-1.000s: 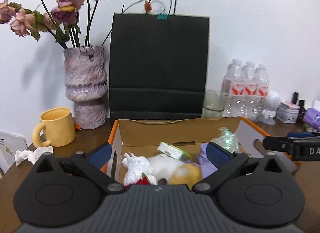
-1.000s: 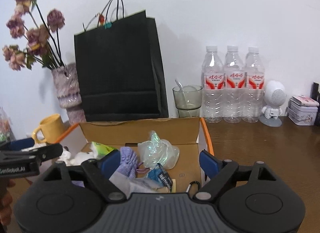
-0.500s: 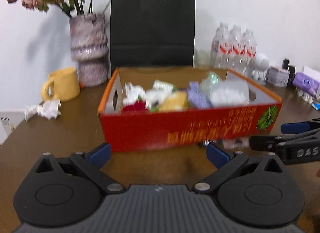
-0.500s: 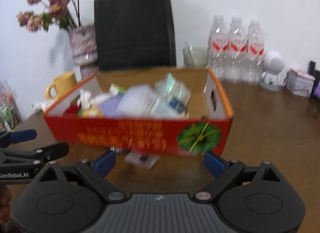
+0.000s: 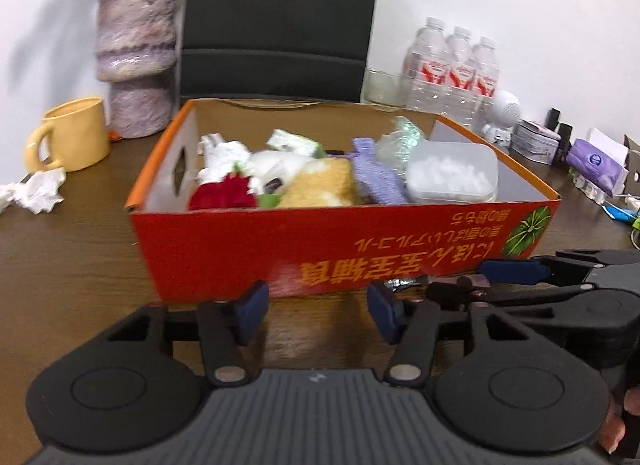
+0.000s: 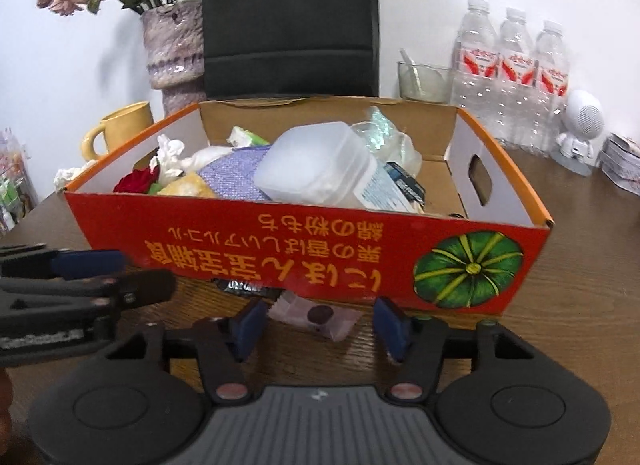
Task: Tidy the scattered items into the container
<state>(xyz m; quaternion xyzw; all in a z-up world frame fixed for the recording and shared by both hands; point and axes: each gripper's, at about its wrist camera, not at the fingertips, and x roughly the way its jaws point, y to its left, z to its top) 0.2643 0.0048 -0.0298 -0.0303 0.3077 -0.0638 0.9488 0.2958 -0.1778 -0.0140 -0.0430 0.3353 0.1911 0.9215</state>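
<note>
Right against the red cardboard box (image 6: 304,253), flat on the brown wooden table (image 6: 580,265): small pale pink packet (image 6: 316,315), just ahead of the right gripper (image 6: 320,325), jaws closing, not touching it. Dark foil wrapper (image 6: 240,287) beside it. Left gripper (image 5: 318,311) closing on nothing. Box stuffed: clear plastic tub (image 6: 320,165), red fabric rose (image 5: 222,195).
</note>
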